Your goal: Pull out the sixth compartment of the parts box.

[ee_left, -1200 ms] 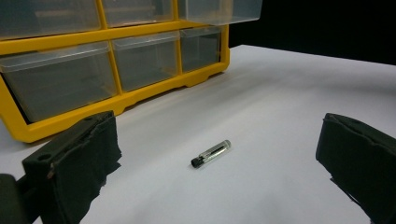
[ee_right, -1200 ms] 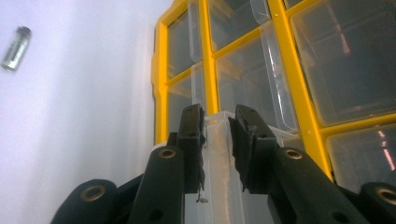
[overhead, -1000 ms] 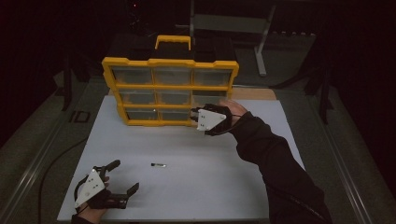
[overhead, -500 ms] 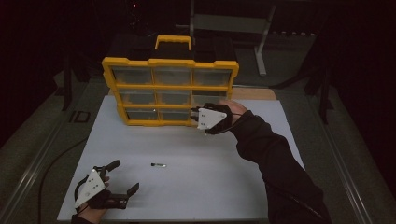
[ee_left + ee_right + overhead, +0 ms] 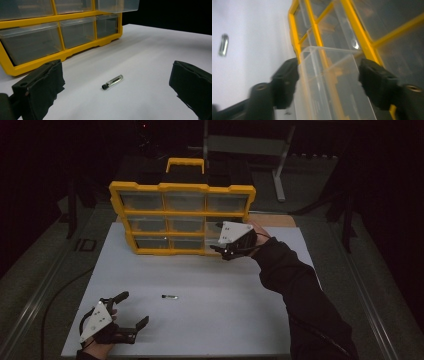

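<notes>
The step in hand appears to be opening a drawer of the yellow drawer organizer [image 5: 182, 217], which stands upright at the far edge of the white worktop [image 5: 210, 320]. The right gripper [image 5: 226, 251] is at the organizer's lower right corner, and in the right gripper view its jaws are spread on either side of a clear plastic drawer [image 5: 329, 82] that projects from the frame; one jaw is at the drawer's edge, but whether it presses on the plastic cannot be told (that view is blurred). The left gripper [image 5: 131, 315] hovers low over the near left of the worktop with its jaws spread wide and holding nothing. A small glass vial with a black cap [image 5: 112, 81] lies on its side on the bare worktop, between the two grippers and well apart from the organizer; in the left gripper view it sits ahead of the jaws and roughly centred between them. The next move probably calls for the right jaws to draw the drawer out squarely, without tipping the organizer, while the left gripper advances to pinch the vial across its body.
</notes>
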Motion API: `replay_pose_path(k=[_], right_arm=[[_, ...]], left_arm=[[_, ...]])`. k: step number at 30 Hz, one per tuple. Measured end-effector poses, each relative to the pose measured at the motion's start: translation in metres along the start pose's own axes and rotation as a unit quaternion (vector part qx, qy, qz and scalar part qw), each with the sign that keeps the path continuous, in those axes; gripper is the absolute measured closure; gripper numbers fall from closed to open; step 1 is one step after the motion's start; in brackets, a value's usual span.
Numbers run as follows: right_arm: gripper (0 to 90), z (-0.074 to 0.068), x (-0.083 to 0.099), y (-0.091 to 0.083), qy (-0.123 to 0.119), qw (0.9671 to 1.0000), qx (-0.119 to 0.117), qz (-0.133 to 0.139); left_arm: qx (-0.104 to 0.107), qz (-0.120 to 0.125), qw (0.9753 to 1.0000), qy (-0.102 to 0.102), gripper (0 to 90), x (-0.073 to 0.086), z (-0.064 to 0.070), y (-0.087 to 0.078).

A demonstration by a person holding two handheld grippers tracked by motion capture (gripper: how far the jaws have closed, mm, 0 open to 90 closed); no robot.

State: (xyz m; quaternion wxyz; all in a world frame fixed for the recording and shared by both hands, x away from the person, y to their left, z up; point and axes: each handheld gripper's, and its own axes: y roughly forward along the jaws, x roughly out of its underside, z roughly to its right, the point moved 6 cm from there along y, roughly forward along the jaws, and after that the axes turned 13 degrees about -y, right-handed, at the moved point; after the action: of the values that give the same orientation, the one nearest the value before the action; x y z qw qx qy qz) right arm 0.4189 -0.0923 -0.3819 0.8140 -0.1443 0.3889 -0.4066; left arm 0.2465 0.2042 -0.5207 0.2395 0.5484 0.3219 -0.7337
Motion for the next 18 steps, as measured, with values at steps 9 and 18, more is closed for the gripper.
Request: replay_pose_path(k=[9,18], right_arm=[[8.5,0.025,0.008,-0.01,0.154,0.987,0.044,0.016],[8.5,0.044,0.021,-0.03,0.246,0.9649,0.053,0.076]], left_arm=[[-0.001,-0.002,1.0,0.001,0.0,0.0,0.0,0.0],[0.0,-0.001,1.0,0.0,0.0,0.0,0.0,0.0]])
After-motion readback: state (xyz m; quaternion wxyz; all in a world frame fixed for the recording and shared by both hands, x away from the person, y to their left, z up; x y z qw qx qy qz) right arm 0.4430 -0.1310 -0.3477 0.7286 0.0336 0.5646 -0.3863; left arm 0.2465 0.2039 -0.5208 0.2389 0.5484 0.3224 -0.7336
